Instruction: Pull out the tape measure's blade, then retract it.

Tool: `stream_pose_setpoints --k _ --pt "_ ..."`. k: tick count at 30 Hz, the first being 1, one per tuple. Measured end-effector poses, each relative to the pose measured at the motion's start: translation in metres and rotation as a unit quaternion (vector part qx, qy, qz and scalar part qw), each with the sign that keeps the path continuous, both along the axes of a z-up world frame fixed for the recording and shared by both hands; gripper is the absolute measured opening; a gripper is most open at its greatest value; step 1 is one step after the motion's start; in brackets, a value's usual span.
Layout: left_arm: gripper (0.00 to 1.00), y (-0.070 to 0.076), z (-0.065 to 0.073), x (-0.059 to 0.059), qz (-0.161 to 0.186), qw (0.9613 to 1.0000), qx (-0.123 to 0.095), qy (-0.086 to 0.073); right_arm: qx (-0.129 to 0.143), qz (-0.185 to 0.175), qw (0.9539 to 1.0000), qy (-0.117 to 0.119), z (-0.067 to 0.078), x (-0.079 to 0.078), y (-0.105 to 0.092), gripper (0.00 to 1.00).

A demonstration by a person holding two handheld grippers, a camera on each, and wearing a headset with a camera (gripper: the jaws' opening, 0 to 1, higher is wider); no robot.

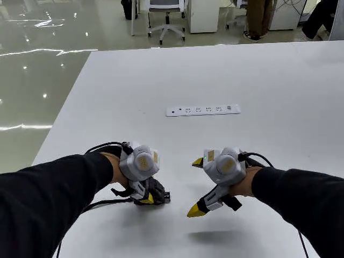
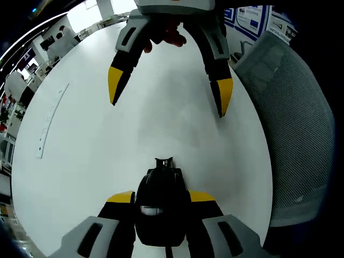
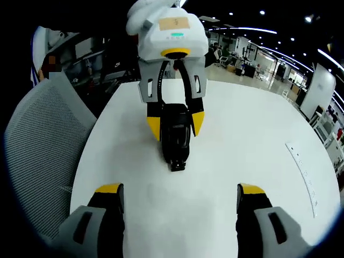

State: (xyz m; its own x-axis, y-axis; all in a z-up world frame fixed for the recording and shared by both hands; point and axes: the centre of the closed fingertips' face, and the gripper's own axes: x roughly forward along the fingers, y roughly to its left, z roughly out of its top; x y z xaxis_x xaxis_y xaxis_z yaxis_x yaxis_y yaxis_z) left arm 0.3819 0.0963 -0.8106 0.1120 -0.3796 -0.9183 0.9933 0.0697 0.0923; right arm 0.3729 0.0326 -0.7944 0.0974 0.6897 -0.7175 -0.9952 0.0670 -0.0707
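Observation:
A black tape measure point(image 2: 161, 201) sits clamped between the yellow-tipped jaws of my left gripper point(image 2: 160, 196), its blade mouth pointing at the other gripper. In the head view the left gripper point(image 1: 153, 197) holds the black tape measure point(image 1: 157, 193) just above the white table point(image 1: 215, 80). My right gripper point(image 3: 180, 189) stands open, facing the tape measure point(image 3: 176, 136) across a short gap of bare table. The right gripper point(image 1: 196, 185) shows wide apart yellow tips in the head view. No blade is drawn out.
A white power strip point(image 1: 202, 110) lies on the table beyond both grippers. A grey mesh chair back point(image 3: 40, 156) stands at the near table edge. An office chair point(image 1: 166, 16) and shiny floor lie past the far edge.

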Motion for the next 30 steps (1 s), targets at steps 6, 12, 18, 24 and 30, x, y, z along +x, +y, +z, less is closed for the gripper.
stream_pose_setpoints --k 6,12,18,24,30 --pt "0.32 -0.001 -0.001 0.001 0.013 0.9999 -0.001 0.004 0.007 -0.001 0.9998 0.019 -0.009 0.005 0.022 0.68" --pt "0.32 -0.001 -0.001 0.002 0.017 0.9998 -0.006 0.003 -0.012 0.012 0.9995 0.024 -0.024 0.006 0.039 0.55" --pt "0.32 -0.002 -0.001 0.002 0.020 0.9996 -0.020 0.003 -0.040 0.041 0.9979 0.029 -0.038 0.001 0.046 0.37" --pt "0.32 -0.002 -0.001 0.002 0.020 0.9996 -0.020 0.010 -0.054 0.060 0.9966 0.021 -0.046 -0.001 0.050 0.17" --pt "0.32 -0.002 -0.001 0.003 0.021 0.9995 -0.022 0.011 -0.058 0.057 0.9965 0.023 -0.047 0.002 0.050 0.11"
